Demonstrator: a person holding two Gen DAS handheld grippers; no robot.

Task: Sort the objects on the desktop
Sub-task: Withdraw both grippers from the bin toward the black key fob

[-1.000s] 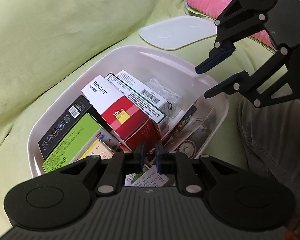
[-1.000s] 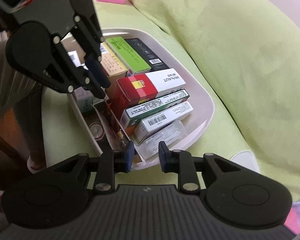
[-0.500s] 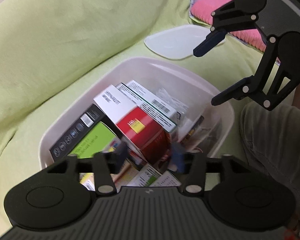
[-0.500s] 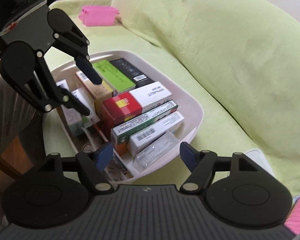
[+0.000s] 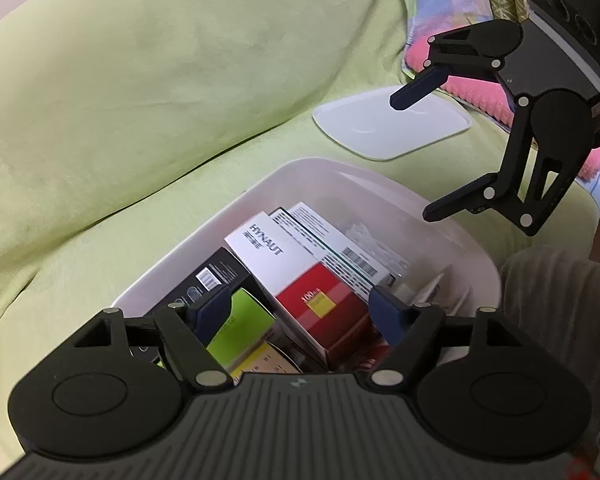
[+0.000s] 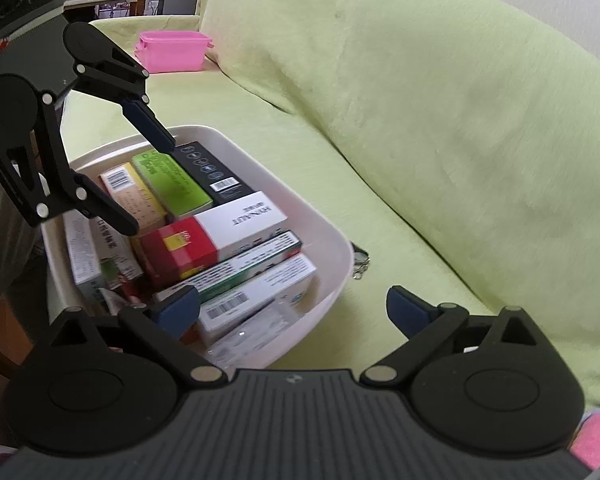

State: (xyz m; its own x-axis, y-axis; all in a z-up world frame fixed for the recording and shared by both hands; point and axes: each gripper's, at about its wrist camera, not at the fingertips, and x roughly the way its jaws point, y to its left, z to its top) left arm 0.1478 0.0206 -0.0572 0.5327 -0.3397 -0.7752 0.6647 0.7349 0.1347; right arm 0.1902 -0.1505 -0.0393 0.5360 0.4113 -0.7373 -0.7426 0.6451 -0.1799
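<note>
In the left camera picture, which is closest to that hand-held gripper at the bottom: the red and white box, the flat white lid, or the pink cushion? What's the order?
From the left hand-held gripper:
1. Red and white box, in the white bin, just ahead between the fingertips.
2. Flat white lid, lying on the green cover beyond the bin.
3. Pink cushion, farthest, behind the lid at upper right.

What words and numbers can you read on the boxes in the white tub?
"HYNAUT": on the white end of the red and white box, inside the white tub.
"100", then blurred marks: on that box's yellow square.
Black box: a barcode and round icons, no readable words.
Green box: print too blurred.
Barcoded white box: print too small.
Both the left gripper and right gripper carry no text.
</note>
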